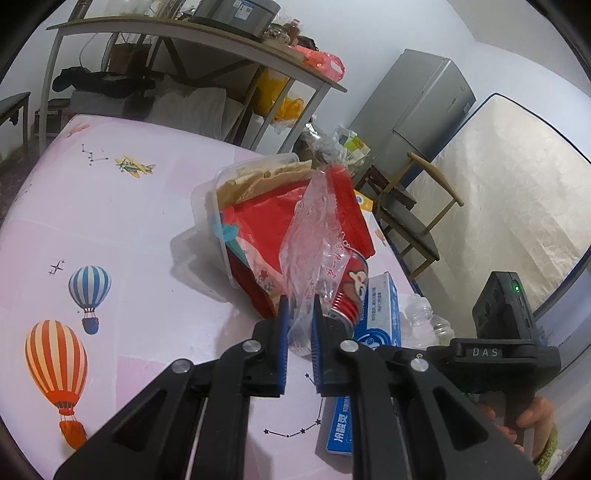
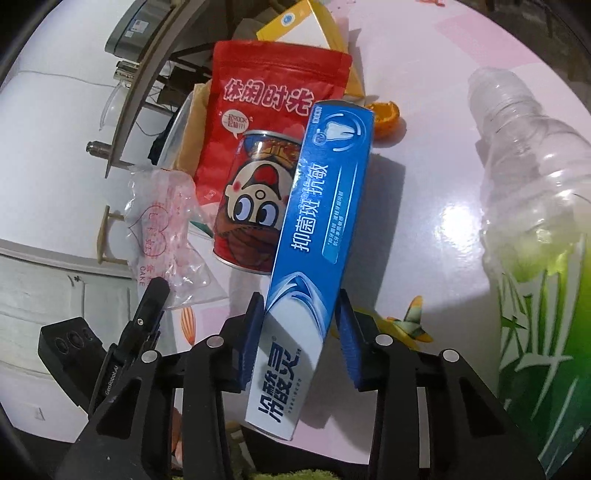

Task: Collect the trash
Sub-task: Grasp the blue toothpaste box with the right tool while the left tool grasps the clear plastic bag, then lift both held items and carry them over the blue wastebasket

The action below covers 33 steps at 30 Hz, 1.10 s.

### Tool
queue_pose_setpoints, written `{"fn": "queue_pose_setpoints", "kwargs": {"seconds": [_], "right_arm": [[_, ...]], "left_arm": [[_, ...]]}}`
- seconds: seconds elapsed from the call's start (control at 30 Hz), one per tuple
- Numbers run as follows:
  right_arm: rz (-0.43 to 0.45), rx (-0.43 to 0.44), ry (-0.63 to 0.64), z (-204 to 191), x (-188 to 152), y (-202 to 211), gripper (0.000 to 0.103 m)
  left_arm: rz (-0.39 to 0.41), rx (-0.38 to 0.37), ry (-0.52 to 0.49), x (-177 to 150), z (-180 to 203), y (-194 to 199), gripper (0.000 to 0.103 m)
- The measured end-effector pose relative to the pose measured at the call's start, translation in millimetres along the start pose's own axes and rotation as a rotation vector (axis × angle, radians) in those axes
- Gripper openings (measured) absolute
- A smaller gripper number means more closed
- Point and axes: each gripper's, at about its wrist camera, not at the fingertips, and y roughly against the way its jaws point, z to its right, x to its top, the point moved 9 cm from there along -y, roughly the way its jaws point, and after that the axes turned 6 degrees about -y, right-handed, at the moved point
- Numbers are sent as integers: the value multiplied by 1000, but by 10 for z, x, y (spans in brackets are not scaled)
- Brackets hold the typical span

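the left gripper (image 1: pixel 299 306) is pinching a crinkled clear plastic wrapper (image 1: pixel 314 240), its blue-padded jaws closed on the wrapper's lower end; in the right wrist view the same wrapper (image 2: pixel 162 229) is showing pink heart prints and the word "cake". the right gripper (image 2: pixel 301 317) is clamping a blue toothpaste box (image 2: pixel 317 229), jaws pressed on its two long sides, with the box tilting up and forward above the worktop (image 2: pixel 424 184). large white chinese characters are running along the box, beside a tooth emblem near its far end. just behind the box a red can (image 2: pixel 251 206) with a cartoon face is lying against a red snack pouch (image 2: pixel 273 92) printed with "休闲时光". the pouch is leaning into a clear plastic tub (image 1: pixel 207 206) holding brown paper. an orange peel (image 2: pixel 384 114) is lying just past the box's tip, and a yellow box (image 2: pixel 295 22) is sitting beyond the pouch. a clear bottle (image 2: pixel 535 192) with a green label is lying near the right edge. the left gripper's body is reading "genroboai", the right one's "das".
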Motion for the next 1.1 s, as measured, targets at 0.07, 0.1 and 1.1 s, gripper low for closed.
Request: {"fn": "queue_pose_setpoints", "kwargs": {"seconds": [0.07, 0.1, 1.1], "right_arm": [[13, -3, 5, 1, -5, 12, 36], [21, -4, 9, 10, -9, 31, 35], [202, 84, 89, -48, 11, 763, 33]], "left_arm": [[12, -2, 3, 16, 0, 34, 10], [16, -3, 5, 24, 6, 48, 10], [188, -54, -57, 428, 539, 628, 9]]}}
